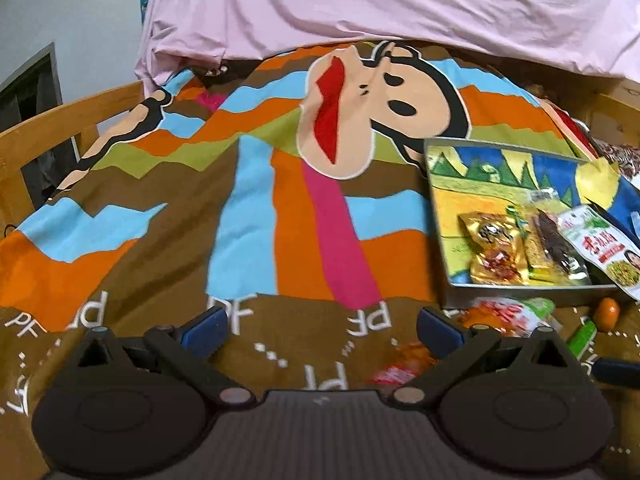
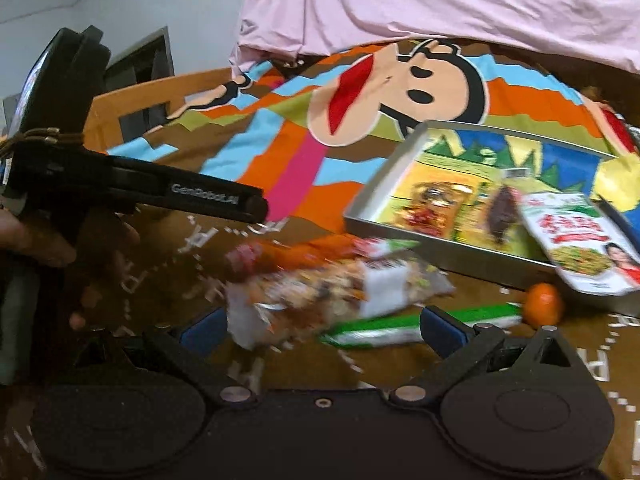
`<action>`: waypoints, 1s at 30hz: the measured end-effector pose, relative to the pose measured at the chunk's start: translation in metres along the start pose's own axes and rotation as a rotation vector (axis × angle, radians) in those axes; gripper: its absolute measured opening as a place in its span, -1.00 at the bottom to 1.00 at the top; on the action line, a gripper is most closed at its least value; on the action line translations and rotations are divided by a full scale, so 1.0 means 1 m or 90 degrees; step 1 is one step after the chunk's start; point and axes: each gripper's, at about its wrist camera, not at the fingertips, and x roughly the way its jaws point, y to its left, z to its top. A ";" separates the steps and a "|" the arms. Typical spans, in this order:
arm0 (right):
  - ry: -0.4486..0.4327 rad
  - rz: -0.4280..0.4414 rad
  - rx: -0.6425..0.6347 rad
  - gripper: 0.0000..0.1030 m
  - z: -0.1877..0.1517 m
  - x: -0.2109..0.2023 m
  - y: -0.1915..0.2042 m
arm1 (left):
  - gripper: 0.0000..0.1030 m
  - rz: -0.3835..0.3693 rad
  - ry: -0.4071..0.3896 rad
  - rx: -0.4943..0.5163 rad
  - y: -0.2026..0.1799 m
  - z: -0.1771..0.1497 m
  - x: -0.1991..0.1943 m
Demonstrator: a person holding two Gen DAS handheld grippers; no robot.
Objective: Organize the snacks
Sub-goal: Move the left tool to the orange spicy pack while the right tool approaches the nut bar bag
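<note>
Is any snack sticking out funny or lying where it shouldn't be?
Yes. The white noodle packet hangs over the tin tray's rim instead of lying flat inside. A mixed-snack bag, a green packet and a small orange lie loose on the blanket beside the tray.

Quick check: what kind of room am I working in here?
Most likely a bedroom, on a bed: a cartoon-print bedspread covers the surface, a wooden bed rail runs along its edge, and a pink sheet hangs behind.
</note>
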 end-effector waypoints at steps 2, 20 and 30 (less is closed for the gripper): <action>-0.005 0.005 -0.002 0.99 0.003 0.007 0.011 | 0.99 -0.005 -0.006 -0.007 0.008 0.003 0.001; -0.005 -0.118 -0.038 0.98 -0.006 0.017 0.023 | 0.99 -0.059 0.006 -0.074 0.025 0.003 0.017; -0.003 -0.163 -0.035 0.98 -0.019 -0.009 0.007 | 0.99 -0.063 0.008 -0.082 0.023 0.002 0.018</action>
